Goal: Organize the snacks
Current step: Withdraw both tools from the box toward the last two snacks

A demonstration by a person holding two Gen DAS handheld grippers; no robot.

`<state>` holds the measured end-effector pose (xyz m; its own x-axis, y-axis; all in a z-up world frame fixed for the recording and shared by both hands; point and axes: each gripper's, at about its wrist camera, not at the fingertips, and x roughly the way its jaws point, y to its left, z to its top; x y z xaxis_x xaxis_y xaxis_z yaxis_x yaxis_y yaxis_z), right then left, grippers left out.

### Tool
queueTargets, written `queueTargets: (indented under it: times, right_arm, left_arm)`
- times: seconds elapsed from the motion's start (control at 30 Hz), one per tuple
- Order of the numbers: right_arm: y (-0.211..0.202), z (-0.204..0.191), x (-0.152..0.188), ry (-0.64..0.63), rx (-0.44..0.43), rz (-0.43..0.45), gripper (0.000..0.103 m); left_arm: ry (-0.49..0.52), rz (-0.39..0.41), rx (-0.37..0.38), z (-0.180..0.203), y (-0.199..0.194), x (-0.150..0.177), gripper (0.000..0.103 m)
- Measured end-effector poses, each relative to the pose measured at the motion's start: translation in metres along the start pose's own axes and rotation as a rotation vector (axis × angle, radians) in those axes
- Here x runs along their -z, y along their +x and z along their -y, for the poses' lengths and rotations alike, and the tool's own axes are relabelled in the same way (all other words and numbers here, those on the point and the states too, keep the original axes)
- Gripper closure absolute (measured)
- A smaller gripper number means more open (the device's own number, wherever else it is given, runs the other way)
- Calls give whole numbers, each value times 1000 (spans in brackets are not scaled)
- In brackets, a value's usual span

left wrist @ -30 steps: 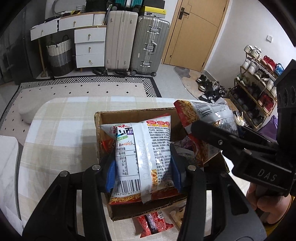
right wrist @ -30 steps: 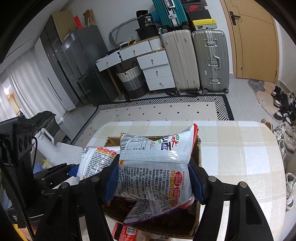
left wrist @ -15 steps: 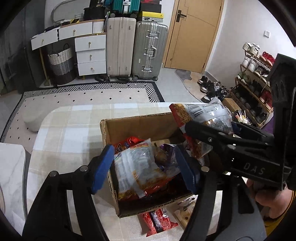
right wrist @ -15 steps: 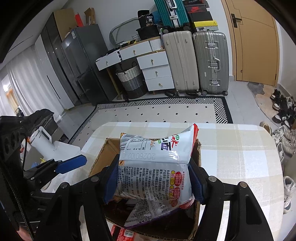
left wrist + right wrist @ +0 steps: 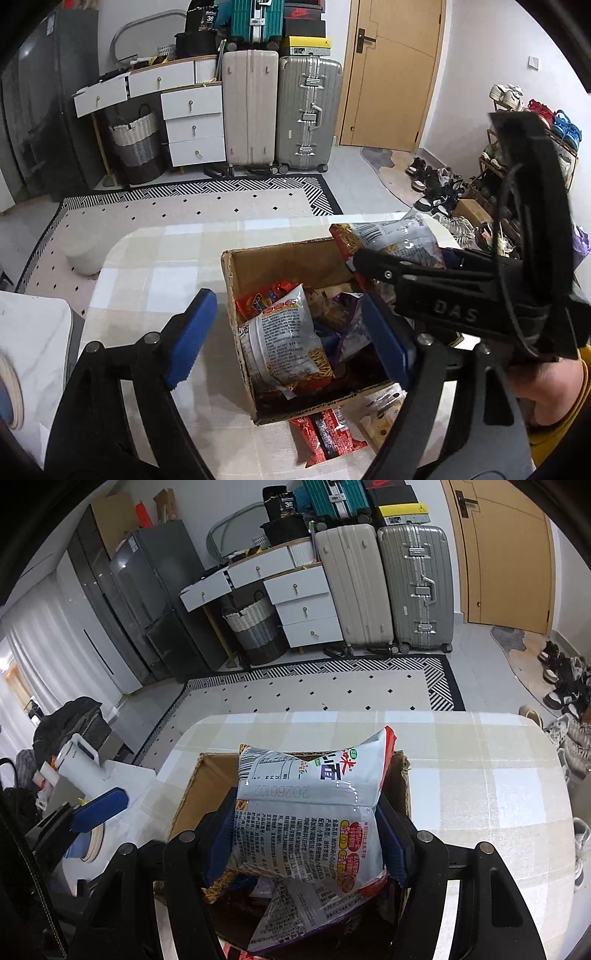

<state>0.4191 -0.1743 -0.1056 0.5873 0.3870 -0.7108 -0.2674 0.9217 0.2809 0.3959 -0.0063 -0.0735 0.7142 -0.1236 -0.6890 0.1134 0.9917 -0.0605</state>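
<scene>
So here's where we're at, taking the cardboard box [image 5: 280, 266] on the checked table [image 5: 155, 273] as our landmark. Our left gripper [image 5: 291, 332] is hovering over the near-left corner of the box with its blue pads spread wide, nothing between them. Its jaws have just been opening, and the noodle packet [image 5: 284, 339] we had in it now lies inside the box, propped against the left wall, on top of a jumble of other red and purple snack bags.

Our right gripper [image 5: 308, 834] is over the near side of the box and clenched on a second noodle packet [image 5: 310, 805], a white one with red trim and a printed date. The pads press on both of its edges, and the packet stands up above the box opening, its lower end crumpled down among the stuff inside. In the left wrist view the same packet [image 5: 388, 236] pokes out over the far-right corner of the box.

Outside the box, right up against its near wall, a red wrapped snack [image 5: 325, 432] lies flat on the table, with a pale wrapped snack [image 5: 380, 413] just beside it.
</scene>
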Motion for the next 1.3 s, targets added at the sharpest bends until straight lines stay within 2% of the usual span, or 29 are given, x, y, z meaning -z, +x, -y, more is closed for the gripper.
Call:
queueTargets:
  times: [0.17,0.57,0.73,0.83,0.9,1.0,1.03,1.07,1.3]
  right_arm:
    - [0,0,-1,1,4,-11,32]
    - [-49,-8,4,-13,-6,81,30]
    - [-86,-18,9,-28,-9,143,30]
    - [-116,-26,16,-43,-13,191,22]
    - [-140,-34,23,-66,-11,234,21]
    - [-172,-44,34,-91,-15,283,16]
    - [-184,-47,40,-96,-16,303,10]
    - [-192,-50,43,-99,-15,316,8]
    - [-267,-70,81,-148,-32,418,1]
  left_arm:
    - [4,8,-47,1,-13,0,22]
    - [9,45,-61,10,-60,7,22]
    - [18,80,-68,18,-92,12,21]
    - [19,101,-68,22,-115,13,20]
    - [20,116,-69,25,-132,15,19]
    - [23,142,-69,30,-159,21,9]
    - [24,159,-74,32,-171,24,2]
    - [25,178,-80,34,-181,27,0]
    - [24,252,-85,46,-250,52,0]
